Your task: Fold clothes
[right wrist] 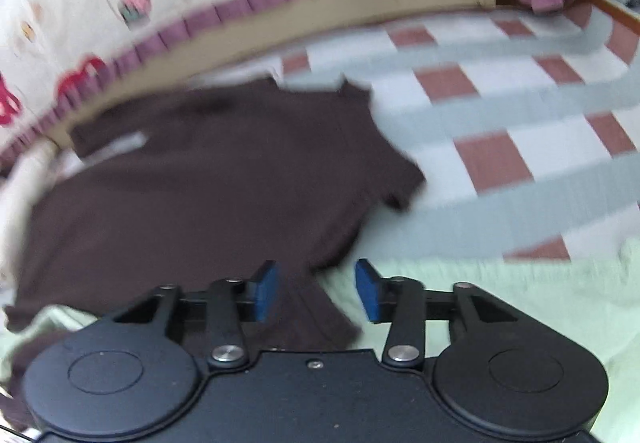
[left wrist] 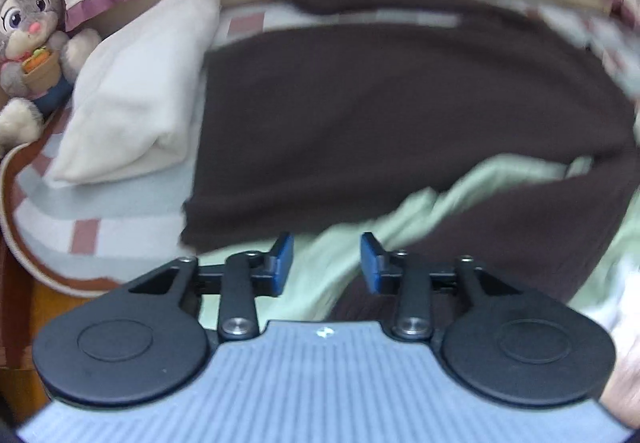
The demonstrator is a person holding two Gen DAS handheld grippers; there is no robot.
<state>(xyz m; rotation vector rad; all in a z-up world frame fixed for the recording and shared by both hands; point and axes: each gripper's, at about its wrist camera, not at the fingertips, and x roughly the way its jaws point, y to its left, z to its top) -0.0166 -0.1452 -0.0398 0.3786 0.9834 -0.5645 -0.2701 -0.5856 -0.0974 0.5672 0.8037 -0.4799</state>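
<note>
Checked bedspread (right wrist: 500,147), brown shirt (left wrist: 400,115), white pillow (left wrist: 132,95)

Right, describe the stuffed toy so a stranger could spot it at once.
Start at the bed with the checked sheet. At its far left corner, beside the white pillow, sits the plush rabbit. Grey fur and pink ears mark it out.
</note>
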